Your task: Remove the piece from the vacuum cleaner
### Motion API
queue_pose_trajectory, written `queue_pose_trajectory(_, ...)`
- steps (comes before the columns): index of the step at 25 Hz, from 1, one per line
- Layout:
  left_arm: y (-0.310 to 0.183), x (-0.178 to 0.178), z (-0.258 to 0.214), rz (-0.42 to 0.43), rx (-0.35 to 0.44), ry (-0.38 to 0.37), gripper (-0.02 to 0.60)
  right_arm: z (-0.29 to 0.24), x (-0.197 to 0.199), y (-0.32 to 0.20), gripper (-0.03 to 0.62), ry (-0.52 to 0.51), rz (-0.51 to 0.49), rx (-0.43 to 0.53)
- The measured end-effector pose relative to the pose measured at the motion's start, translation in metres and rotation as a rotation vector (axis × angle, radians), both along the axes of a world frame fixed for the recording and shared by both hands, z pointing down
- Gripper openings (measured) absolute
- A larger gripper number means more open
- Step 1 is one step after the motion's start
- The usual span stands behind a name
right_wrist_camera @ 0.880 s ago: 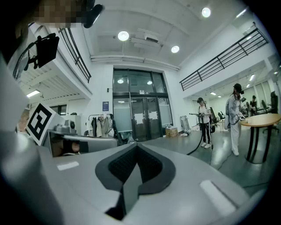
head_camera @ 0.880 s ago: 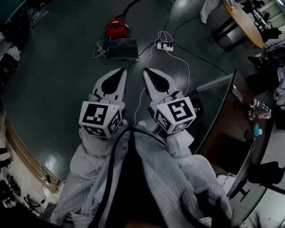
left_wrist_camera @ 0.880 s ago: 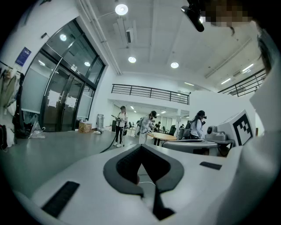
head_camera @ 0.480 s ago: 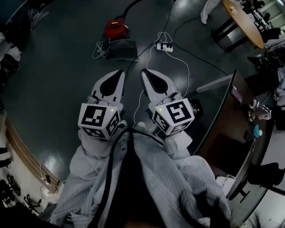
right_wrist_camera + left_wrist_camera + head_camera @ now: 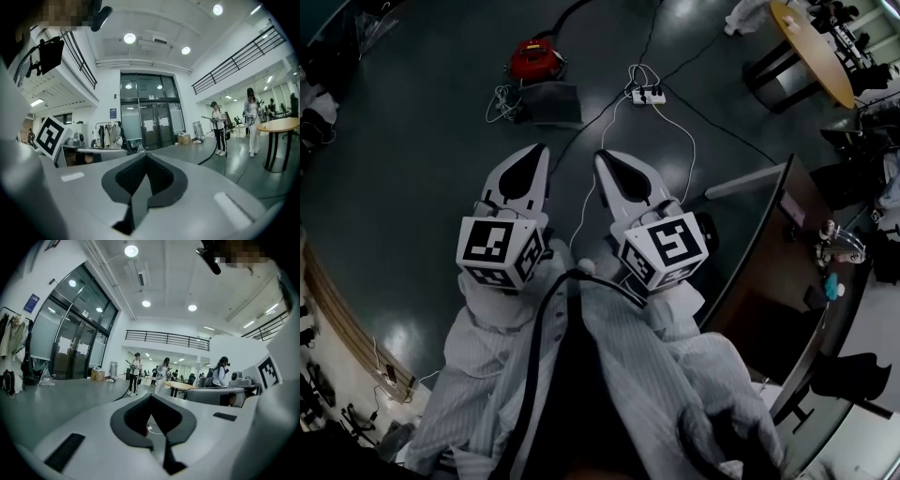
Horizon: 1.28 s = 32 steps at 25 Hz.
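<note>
left gripper (image 5: 532, 159) shut, nothing between its jaws; right gripper (image 5: 609, 167) likewise shut and empty. side by side above the dark floor (image 5: 403, 178), tips toward 12 o'clock. red vacuum cleaner (image 5: 534, 58) on the floor at 12 o'clock from the left gripper, well apart, untouched. white power strip (image 5: 647, 95) at 1 o'clock.
</note>
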<state>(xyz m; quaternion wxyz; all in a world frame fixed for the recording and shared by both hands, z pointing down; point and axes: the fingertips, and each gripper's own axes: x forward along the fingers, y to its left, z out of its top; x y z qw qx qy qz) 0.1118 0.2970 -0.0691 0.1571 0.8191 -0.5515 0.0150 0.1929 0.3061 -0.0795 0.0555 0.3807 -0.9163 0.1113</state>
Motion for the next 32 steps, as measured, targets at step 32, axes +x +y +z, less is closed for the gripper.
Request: queue_pose_trajectory(32,-0.332,-0.203,0.226,-0.065,-0.199,-0.066,0.004,0.235,-0.177,-0.352,0.002,0.08,-0.04,-0.176)
